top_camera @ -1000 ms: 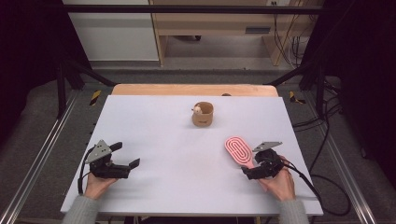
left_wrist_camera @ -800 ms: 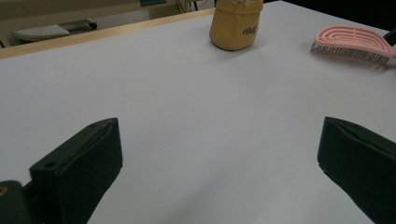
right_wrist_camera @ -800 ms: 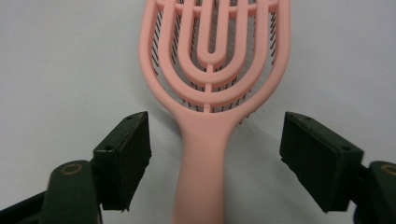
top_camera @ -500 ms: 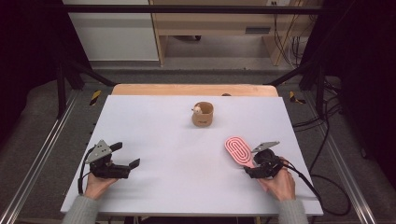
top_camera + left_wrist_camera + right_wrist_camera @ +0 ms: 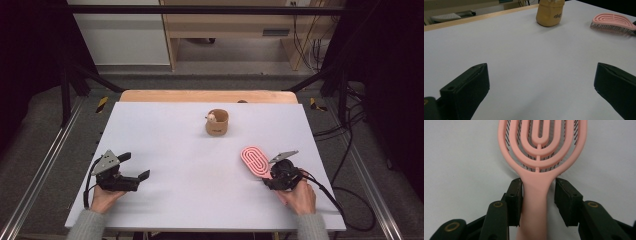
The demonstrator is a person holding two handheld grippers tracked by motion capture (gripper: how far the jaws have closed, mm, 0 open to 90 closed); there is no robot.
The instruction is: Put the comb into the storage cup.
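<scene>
Fingers [image 5: 515, 202] of the right gripper [image 5: 537, 202] were matte black blocks, flat-faced, with small screw holes and brass-coloured rivets on the links behind. They flanked the handle of a pink hairbrush [image 5: 539, 157]. The pad seen at left lay against the handle; the other stood a sliver off, with a thin strip of table showing between. Jaws had just been closing on the handle, and the clamp was not complete.

Brush was smooth moulded plastic in salmon pink. Its head was an open oval of nested loops around a central slot, and dark bristles showed through the gaps. The handle was a plain tapered bar. In the high view the brush [image 5: 255, 161] lay at the near right of the table [image 5: 165, 140], bristles down, head angled away from the right gripper [image 5: 274, 176].

Left gripper [image 5: 137, 177] rested at the near left, held in a hand with a grey sleeve and well apart from the brush. Its jaws stood wide apart with nothing between them. Its fingers [image 5: 467, 91] were chunky black wedges with rounded corners.

Table surface was a flat, pale, matte sheet, with a light wooden strip along its far edge. A small tan pouch [image 5: 217, 122], soft-sided and rounded, stood upright near the far middle, with dark lettering on its side [image 5: 549, 12].
</scene>
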